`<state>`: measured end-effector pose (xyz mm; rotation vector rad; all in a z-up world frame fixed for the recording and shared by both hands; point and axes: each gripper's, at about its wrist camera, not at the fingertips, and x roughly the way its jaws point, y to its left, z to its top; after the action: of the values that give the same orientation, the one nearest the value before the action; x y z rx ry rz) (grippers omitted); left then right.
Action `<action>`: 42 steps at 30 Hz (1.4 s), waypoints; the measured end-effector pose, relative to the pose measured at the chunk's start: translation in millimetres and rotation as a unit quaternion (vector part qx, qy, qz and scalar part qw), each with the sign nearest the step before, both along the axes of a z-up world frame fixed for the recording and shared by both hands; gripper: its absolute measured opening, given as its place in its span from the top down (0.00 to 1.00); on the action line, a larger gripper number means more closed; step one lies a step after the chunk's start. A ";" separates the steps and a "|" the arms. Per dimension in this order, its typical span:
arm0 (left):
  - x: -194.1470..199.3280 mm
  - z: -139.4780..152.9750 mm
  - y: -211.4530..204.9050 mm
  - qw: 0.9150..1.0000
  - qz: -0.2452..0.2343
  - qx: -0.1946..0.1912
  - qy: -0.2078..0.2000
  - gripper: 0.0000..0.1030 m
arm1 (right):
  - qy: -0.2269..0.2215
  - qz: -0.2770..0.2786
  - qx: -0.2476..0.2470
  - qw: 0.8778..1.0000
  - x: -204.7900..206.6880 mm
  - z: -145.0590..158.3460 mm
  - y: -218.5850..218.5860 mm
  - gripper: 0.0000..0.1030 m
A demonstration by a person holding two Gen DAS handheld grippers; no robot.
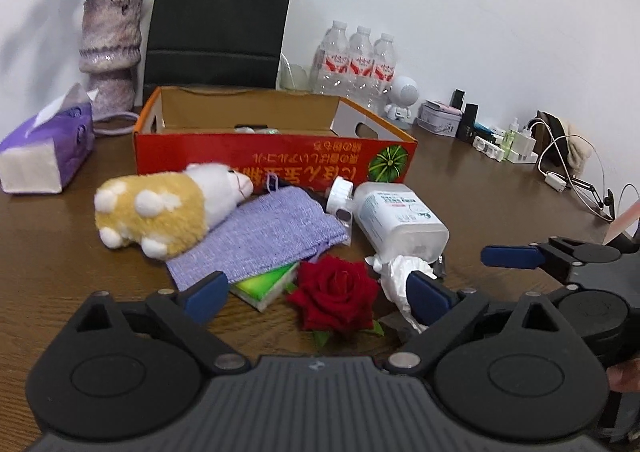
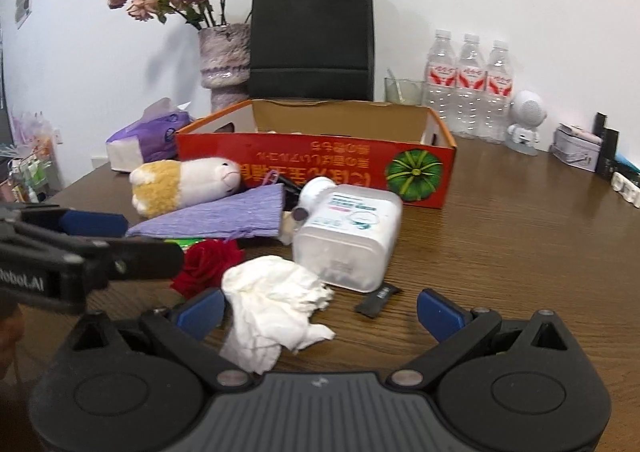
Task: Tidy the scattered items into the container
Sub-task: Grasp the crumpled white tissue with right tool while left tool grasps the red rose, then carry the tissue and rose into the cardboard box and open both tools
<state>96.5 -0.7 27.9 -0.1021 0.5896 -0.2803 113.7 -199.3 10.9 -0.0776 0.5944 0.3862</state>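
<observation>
Your left claw (image 1: 316, 294) hangs low over the brown tabletop (image 1: 56, 260) with its blue fingers spread wide, gripping nothing; the red rose (image 1: 334, 296) lies on the wood directly between them, and the crumpled white tissue (image 1: 400, 276) sits against the inner face of the right-hand finger. Your right claw (image 2: 320, 312) is spread wide and empty too, with that same tissue (image 2: 276, 304) bunched beside its left-hand finger and a small black sachet (image 2: 378, 300) lying flat nearer the other one. Just beyond the tissue the clear plastic bottle (image 2: 348, 232) lies on its side, white cap pointing toward the red cardboard box (image 2: 320, 162). The box (its printing reads upside down from both wrist views) stands open-topped toward the back of the tabletop, and a few pale items show low inside it, too hidden to name. In front of it, the yellow-and-white plush toy (image 1: 168, 208) lies partly on the folded purple cloth (image 1: 264, 236), and a green-topped pad (image 1: 268, 284) pokes out from under the cloth's near edge, just beside the rose. A purple tissue pack (image 1: 48, 156) sits to the left of the box, a vase of dried flowers (image 1: 112, 48) and a black paper bag (image 1: 220, 20) stand behind it, and three water bottles (image 1: 360, 56) line the wall to the right.
</observation>
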 end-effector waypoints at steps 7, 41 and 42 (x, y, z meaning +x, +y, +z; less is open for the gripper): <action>16.4 -7.8 -9.0 0.999 -0.021 -0.019 0.024 0.27 | 0.020 0.013 0.002 1.000 11.9 -6.5 8.2 0.08; -1.1 33.7 2.7 0.997 -0.013 -0.064 -0.038 0.71 | -0.058 0.050 0.051 0.996 -11.2 43.4 -0.2 0.90; 0.8 38.8 3.0 0.997 -0.010 -0.061 -0.046 0.71 | -0.065 0.050 0.051 0.995 -8.6 48.2 0.7 0.90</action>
<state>97.4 2.3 66.7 -0.2006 0.4819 -0.3397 105.1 -198.6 59.1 -0.0348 0.4436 0.5030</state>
